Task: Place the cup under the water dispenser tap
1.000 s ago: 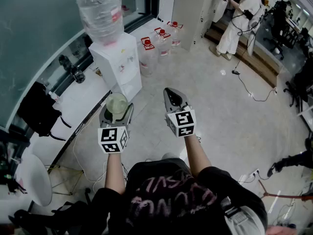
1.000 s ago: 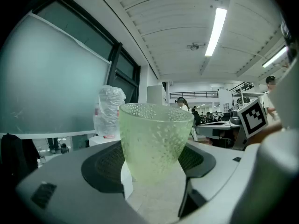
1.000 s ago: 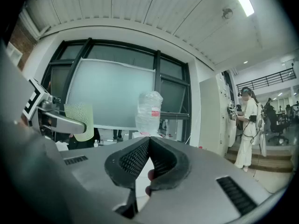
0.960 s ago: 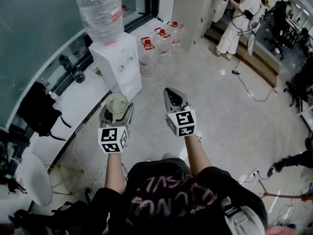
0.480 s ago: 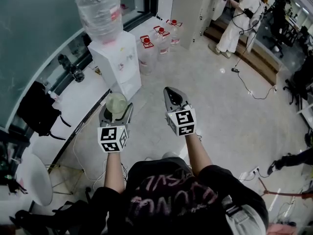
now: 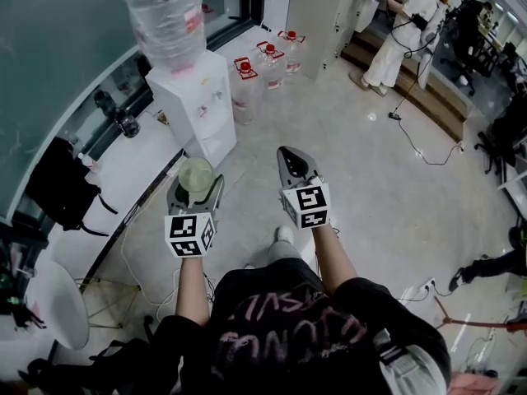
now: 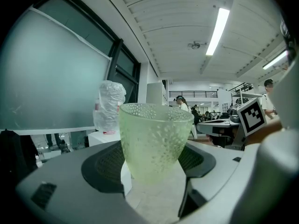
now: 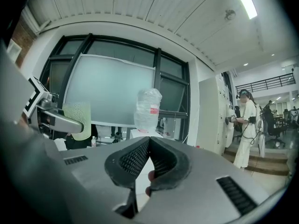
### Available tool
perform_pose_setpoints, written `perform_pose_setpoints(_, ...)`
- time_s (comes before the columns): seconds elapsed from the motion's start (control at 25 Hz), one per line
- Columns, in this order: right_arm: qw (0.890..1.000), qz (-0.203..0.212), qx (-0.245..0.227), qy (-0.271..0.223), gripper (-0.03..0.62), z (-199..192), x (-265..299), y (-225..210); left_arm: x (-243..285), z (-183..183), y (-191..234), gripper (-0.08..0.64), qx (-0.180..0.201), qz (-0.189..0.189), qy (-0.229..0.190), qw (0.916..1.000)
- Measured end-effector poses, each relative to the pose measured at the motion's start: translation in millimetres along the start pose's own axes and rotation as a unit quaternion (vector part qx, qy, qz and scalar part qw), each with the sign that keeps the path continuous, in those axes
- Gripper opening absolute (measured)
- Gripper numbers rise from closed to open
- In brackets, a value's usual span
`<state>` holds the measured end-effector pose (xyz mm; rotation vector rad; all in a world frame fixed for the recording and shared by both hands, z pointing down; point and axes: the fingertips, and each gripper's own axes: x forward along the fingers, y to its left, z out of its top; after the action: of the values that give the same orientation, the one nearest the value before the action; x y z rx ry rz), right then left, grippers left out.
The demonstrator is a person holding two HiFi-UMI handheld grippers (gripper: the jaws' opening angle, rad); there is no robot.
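The cup [image 7: 155, 141], clamped in our left gripper [image 6: 198, 181] while our right gripper [image 6: 286, 151] is closed on nothing, could slip if we bump the far dispenser [image 6: 200, 105].

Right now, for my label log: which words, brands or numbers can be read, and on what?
Nothing reads clearly.
Water bottle label: red patch, blurred.
Shirt print: pink letters, illegible.
Left gripper and right gripper cubes: square patterns, no letters.
Cup: no print.

Left claw [image 6: 196, 186] gripping cup [image 7: 154, 139], right claw [image 6: 290, 159] closed
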<state>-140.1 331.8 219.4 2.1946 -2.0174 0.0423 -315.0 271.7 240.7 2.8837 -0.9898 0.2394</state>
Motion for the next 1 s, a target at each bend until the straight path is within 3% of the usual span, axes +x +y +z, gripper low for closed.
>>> perform_pose_setpoints(0.44,1.0,0.008,0.005,0.003,0.014,-10.7,51.0,-21.8,47.6,-4.0,21.9,0.36,-0.003,0.01,0.009,0.9999)
perform_pose_setpoints(1.0,0.999,0.024,0.004,0.037,0.014,-41.3,164.5,-123.0,188.6,-12.2,32.3,0.36,-0.011,0.025,0.042,0.9987)
